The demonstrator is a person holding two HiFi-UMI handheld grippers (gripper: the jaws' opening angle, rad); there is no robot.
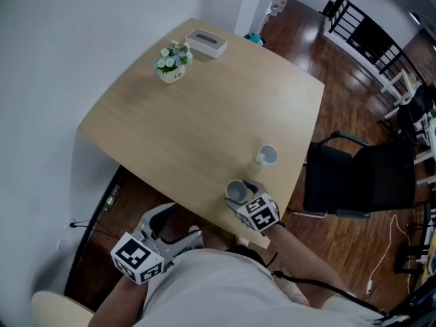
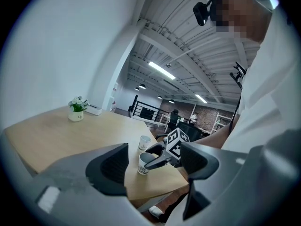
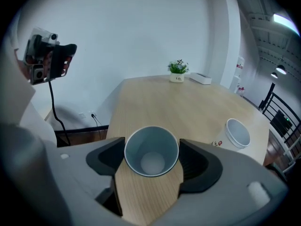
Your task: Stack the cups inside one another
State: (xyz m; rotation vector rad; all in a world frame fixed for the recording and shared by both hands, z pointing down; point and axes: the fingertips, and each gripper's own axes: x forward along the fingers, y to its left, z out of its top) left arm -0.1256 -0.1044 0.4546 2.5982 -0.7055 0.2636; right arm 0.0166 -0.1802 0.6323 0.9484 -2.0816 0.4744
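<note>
- The left gripper (image 1: 178,227) hangs off the table's near edge, above the wooden floor. Its 2 jaws are spread wide with nothing between them.
- At the far left of the table (image 1: 204,107), a small pot of flowers (image 1: 173,63) stands just beside a white tissue box (image 1: 206,43).
- The near cup (image 1: 236,191) is upright close to the table's near edge, its mouth open upward and empty inside.
- The right gripper (image 1: 244,197) pinches that cup, with 1 jaw pressed to each side of its wall.
- The far cup (image 1: 266,155), white and upright, stands a little farther off and to the right, apart from the near cup.
- A black chair (image 1: 361,176) stands right of the table.
</note>
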